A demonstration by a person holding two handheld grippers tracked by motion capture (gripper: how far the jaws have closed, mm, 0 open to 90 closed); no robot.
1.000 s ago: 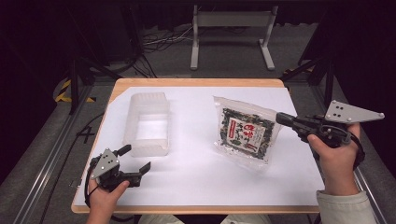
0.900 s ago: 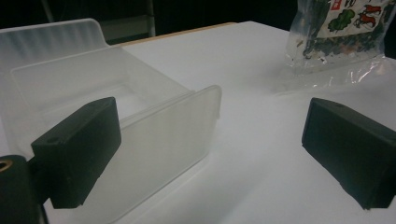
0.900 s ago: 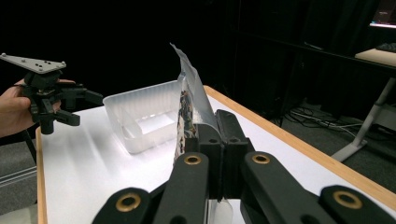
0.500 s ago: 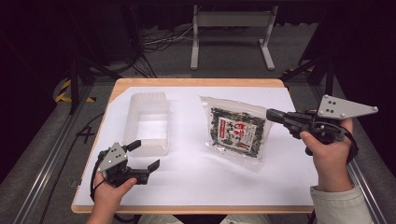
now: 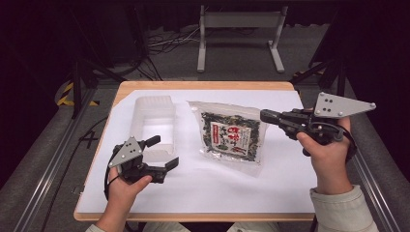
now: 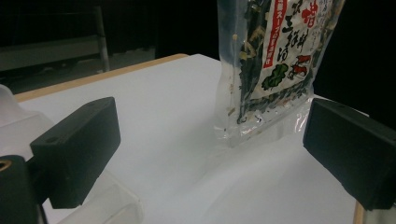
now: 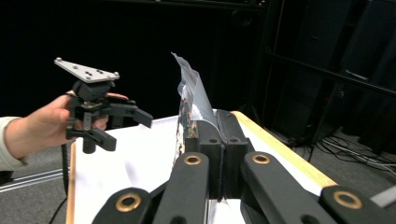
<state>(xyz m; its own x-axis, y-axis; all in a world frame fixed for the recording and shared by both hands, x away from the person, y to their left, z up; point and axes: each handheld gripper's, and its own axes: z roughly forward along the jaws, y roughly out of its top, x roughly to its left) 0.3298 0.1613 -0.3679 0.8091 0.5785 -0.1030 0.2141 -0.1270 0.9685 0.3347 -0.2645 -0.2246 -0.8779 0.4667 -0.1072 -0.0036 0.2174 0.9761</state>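
Seaweed packet (image 5: 231,137) pinched at its edge by right tongs (image 5: 265,116), tilted above desk (image 5: 251,188); left tongs (image 5: 163,152) open, empty.

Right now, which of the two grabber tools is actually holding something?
The right gripper: its jaws are pinched shut on the edge of the seaweed packet. The left gripper hovers open near the clear plastic tray.

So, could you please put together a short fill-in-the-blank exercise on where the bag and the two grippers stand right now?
1. The right gripper is shut on the edge of the ____.
2. The left gripper has its fingers ____, with nothing between them.
3. The clear plastic container lies to the ____ of the seaweed bag in the high view.
4. Everything rests on a ____ table top.

Missing words: seaweed bag; open; left; white
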